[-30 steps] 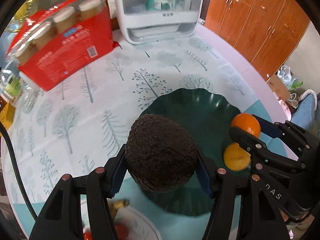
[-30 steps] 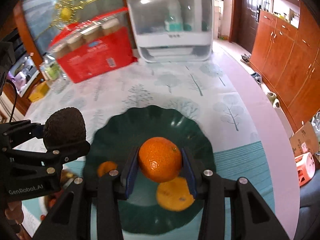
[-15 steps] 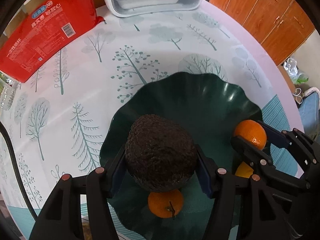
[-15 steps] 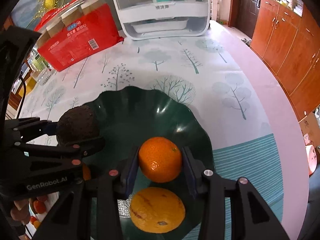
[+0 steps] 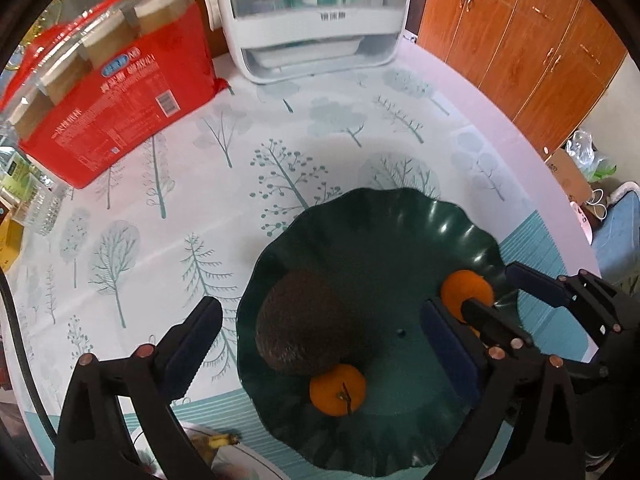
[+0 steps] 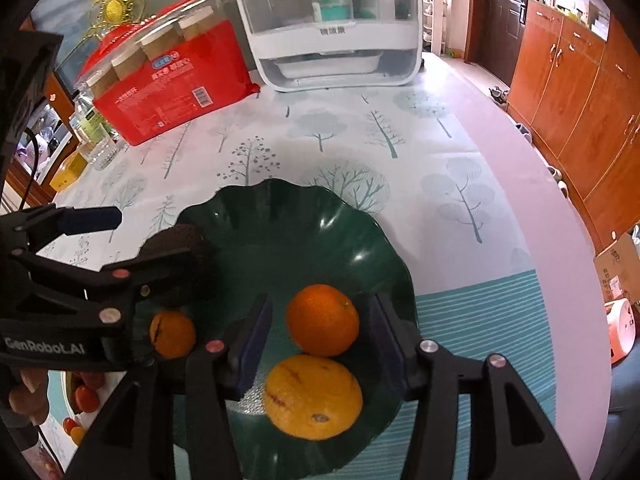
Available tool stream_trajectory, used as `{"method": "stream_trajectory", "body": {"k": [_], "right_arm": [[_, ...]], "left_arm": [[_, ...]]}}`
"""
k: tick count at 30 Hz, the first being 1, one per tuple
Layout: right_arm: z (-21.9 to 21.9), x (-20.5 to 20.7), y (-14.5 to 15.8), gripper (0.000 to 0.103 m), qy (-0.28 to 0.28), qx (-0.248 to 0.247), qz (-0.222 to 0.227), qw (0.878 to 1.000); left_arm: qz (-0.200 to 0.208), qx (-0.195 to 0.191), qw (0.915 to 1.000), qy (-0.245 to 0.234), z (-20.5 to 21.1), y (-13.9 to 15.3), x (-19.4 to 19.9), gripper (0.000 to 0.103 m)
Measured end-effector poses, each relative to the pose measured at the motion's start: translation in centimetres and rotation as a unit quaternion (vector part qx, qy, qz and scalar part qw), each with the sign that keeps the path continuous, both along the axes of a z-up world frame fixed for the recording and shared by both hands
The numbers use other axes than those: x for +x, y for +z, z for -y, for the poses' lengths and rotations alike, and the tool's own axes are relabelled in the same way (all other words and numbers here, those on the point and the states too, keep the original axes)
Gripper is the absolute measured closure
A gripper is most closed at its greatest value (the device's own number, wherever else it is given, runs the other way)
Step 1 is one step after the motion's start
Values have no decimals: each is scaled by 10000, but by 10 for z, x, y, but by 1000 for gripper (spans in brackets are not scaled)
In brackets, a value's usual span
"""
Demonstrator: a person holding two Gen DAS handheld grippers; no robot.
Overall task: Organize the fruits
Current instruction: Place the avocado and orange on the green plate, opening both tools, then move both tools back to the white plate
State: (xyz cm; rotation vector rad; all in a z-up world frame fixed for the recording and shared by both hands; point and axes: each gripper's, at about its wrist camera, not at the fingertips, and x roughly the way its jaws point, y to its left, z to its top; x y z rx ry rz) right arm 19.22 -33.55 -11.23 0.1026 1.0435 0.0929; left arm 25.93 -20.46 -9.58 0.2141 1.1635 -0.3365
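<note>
While both grippers gape, pebbly avocado [image 5: 308, 324], glossy oranges [image 6: 323, 320], scalloped green plate [image 5: 400, 216].

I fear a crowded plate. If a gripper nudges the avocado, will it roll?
Probably little. The avocado lies on its side against a small orange, which should block it. Its bumpy skin likely grips, and the green plate curves up at the rim.
</note>
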Motion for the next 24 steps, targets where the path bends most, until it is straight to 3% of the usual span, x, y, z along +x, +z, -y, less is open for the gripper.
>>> {"method": "stream_trajectory", "body": {"k": [12,24], "right_arm": [[-8,-21,32,51,9,-40,271,9996],[-23,-57,40,51,40,-47,265,9996]], "left_arm": [[369,-52,9993,-24,-7,41,-36,3],[561,-182,9981,169,-38,54,-85,1]]}}
